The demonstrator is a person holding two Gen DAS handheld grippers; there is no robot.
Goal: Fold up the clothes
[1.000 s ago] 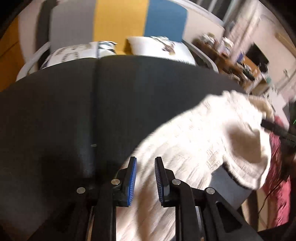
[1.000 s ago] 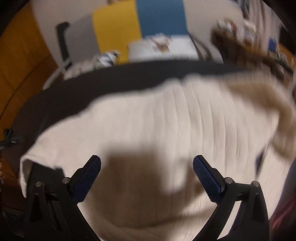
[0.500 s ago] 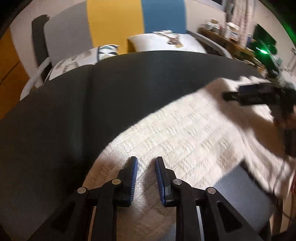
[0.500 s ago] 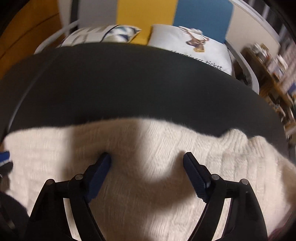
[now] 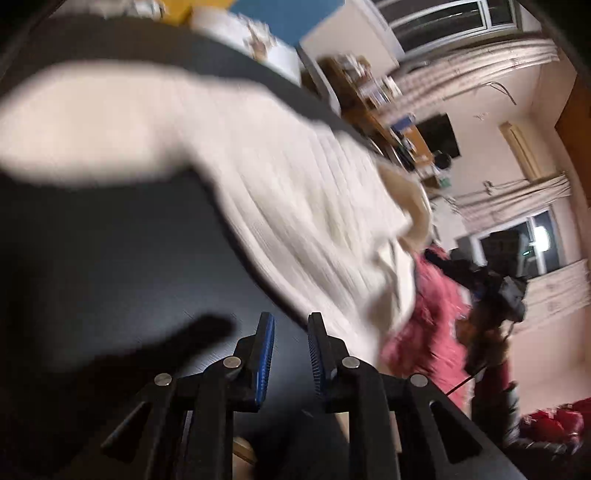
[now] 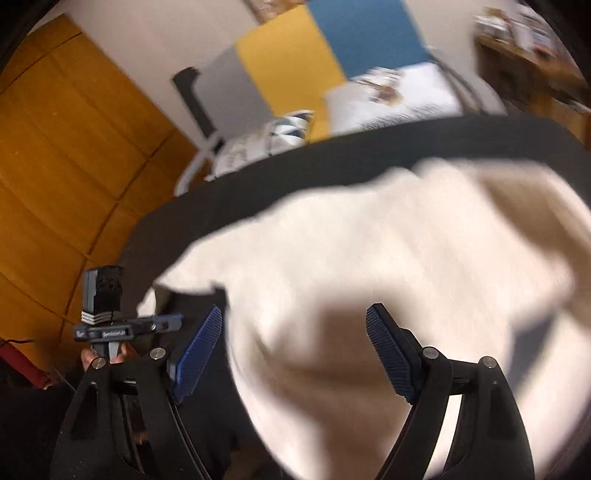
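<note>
Right — cream sweater (image 6: 388, 258) on dark table (image 5: 110, 266); left gripper (image 5: 290, 356) closing on nothing, right gripper (image 6: 293, 350) open — empty.

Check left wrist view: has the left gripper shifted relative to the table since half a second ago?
Yes. The left gripper, jaws closing on nothing, now sits over bare dark table off the cream sweater; before, it was over the knit.

Room around a dark table (image 6: 369, 155)

Printed cushions (image 6: 391, 96) lie beyond it before yellow (image 6: 291, 70) and blue panels (image 6: 365, 33); curtained windows (image 5: 443, 22) show at right.
</note>
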